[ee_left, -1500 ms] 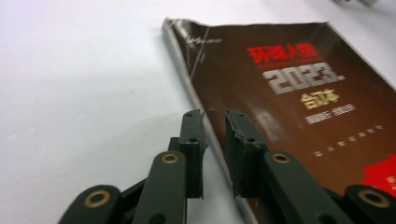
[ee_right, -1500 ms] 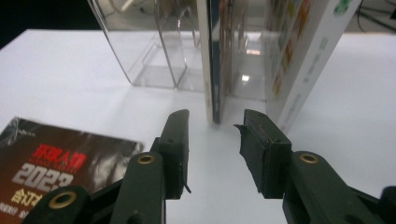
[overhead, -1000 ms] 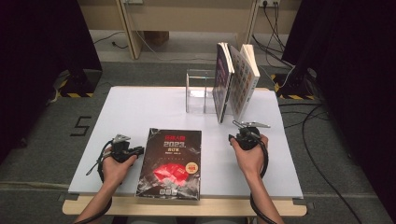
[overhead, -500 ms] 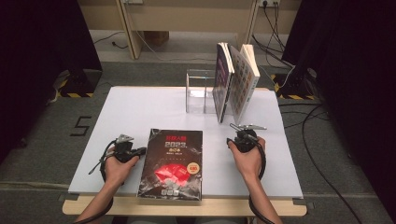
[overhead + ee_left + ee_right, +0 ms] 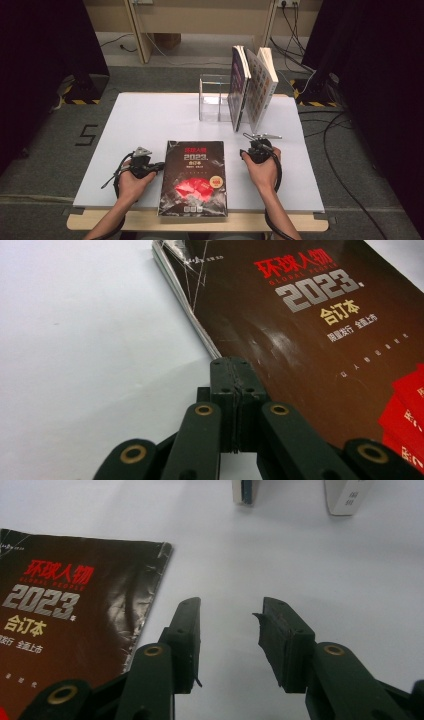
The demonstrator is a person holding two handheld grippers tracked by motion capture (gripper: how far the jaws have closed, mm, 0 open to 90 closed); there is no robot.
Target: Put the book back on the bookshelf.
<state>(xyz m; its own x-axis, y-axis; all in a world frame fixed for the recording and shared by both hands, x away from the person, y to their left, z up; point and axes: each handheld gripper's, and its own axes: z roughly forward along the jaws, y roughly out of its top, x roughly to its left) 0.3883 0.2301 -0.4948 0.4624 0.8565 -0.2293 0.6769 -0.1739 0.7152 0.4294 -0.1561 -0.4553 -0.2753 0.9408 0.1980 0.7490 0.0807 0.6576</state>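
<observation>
High view: dark bound magazine volume (image 5: 193, 177) lies flat at the near edge of the white table (image 5: 145, 120), red title at its 12 o'clock end. Left gripper (image 5: 148, 165) sits at the volume's 9 o'clock side, right gripper (image 5: 254, 146) at its 3 o'clock, apart from it. At 1 o'clock, well away, a clear acrylic stand (image 5: 214, 98) with two upright books (image 5: 250, 87) leaning beside it.

Left gripper view: jaws pressed together, nothing between them, tips right at the volume's (image 5: 310, 335) creased spine edge (touching or just short, hard to say).

Right gripper view: jaws parted, empty, over bare table; the volume (image 5: 75, 615) lies off at 9 o'clock.

Risk, as I judge it: closed tips nudging the spine could skid the volume sideways or buckle the soft cover rather than lift it.
</observation>
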